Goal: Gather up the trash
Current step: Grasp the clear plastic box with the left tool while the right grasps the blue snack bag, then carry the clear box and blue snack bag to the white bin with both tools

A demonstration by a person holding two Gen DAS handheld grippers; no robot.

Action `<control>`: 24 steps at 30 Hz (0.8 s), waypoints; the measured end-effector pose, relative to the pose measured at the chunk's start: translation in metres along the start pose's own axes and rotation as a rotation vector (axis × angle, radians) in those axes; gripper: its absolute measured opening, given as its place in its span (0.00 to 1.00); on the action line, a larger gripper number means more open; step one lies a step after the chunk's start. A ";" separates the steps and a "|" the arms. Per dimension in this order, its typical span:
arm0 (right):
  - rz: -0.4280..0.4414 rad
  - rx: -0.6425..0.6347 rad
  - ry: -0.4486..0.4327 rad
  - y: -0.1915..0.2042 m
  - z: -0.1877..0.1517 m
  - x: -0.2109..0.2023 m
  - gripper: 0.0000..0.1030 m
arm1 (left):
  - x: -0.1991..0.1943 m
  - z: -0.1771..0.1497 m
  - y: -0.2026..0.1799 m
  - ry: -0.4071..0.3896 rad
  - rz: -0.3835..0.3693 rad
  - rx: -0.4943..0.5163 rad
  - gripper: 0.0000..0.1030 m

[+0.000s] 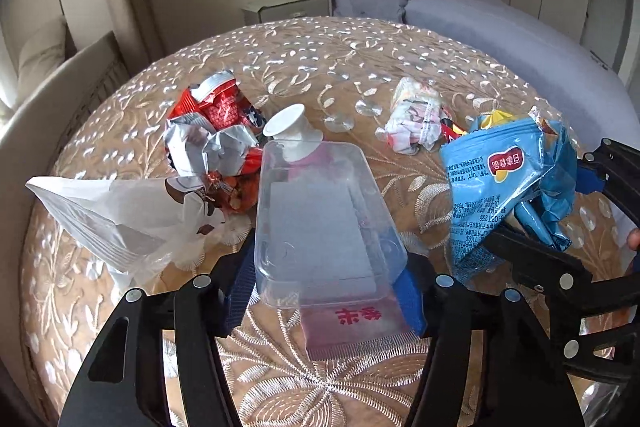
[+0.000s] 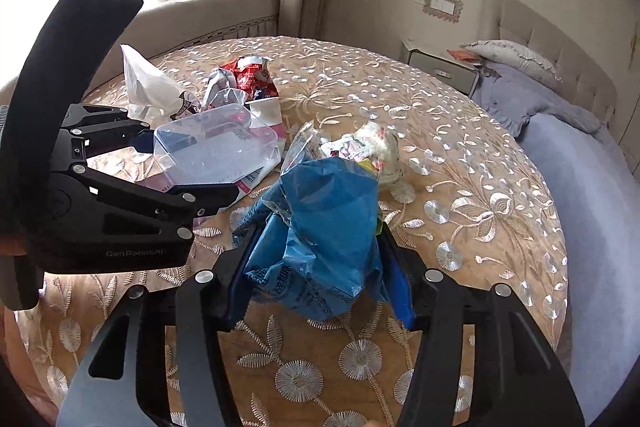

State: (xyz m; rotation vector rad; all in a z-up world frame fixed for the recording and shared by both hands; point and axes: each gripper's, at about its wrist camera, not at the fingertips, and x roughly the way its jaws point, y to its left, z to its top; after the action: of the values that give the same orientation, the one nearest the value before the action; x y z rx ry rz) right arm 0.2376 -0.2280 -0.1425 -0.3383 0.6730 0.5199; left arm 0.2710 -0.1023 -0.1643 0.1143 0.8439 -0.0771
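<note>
Left tongs (image 1: 328,263) are closed on a clear tray (image 1: 320,223); right tongs (image 2: 320,267), marked "GenRobot.AI", are clamped on a blue bag (image 2: 324,239) above the tabletop (image 1: 360,67).

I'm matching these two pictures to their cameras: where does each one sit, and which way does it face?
Left wrist: sits on the left gripper, facing the bed; its fingers clamp a clear box.
Right wrist: sits on the right gripper, facing the window; its fingers clamp a blue bag.
Shared: each shows the other gripper, the red wrapper and the round table.
</note>
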 end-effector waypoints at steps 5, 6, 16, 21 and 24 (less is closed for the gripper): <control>0.002 0.042 -0.034 -0.004 -0.005 -0.023 0.51 | -0.020 0.000 0.001 -0.052 0.013 -0.010 0.56; -0.003 0.047 -0.045 -0.004 -0.006 -0.029 0.50 | -0.027 -0.001 0.002 -0.067 0.013 -0.013 0.56; -0.035 0.079 -0.205 0.001 -0.007 -0.110 0.47 | -0.113 -0.007 -0.015 -0.242 0.006 0.013 0.56; -0.048 0.094 -0.273 0.003 -0.010 -0.147 0.47 | -0.144 -0.008 -0.034 -0.299 0.006 0.055 0.56; -0.075 0.095 -0.307 0.003 -0.014 -0.168 0.47 | -0.158 -0.010 -0.050 -0.329 0.000 0.080 0.56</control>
State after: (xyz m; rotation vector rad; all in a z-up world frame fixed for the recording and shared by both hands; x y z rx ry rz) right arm 0.1177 -0.2899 -0.0418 -0.1876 0.3846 0.4544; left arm 0.1533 -0.1465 -0.0558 0.1721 0.5124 -0.1260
